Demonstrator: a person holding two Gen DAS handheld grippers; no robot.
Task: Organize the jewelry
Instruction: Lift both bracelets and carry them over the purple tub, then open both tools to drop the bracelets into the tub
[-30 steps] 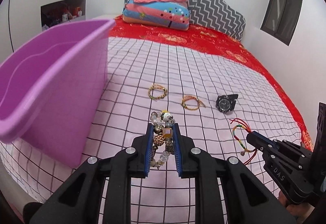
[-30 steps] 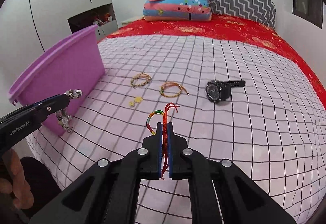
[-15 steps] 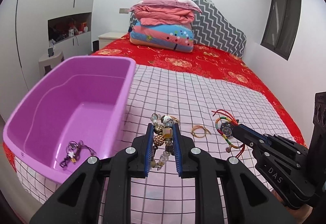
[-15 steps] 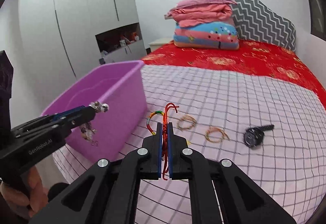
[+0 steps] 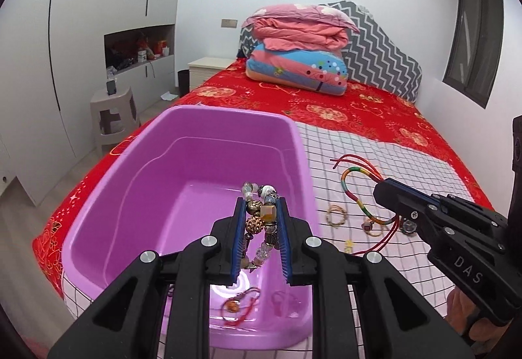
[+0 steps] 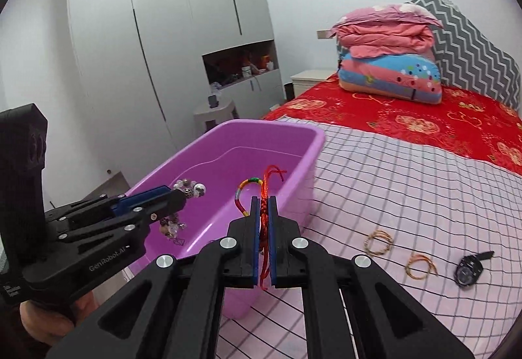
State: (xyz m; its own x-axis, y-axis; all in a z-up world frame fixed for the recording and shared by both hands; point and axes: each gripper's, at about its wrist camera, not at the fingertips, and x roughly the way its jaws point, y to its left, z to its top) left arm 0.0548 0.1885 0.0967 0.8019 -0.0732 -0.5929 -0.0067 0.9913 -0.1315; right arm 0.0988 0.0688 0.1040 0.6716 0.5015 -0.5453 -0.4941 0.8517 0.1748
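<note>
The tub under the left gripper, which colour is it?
The tub is plain purple, best seen in the left wrist view.

bin near corner hidden, trinkets blurred

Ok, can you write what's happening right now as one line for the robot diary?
left gripper: shut on beaded bracelet, over purple bin | right gripper: shut on red cord bracelet, near bin rim | on bed: two gold bangles, watch
</note>
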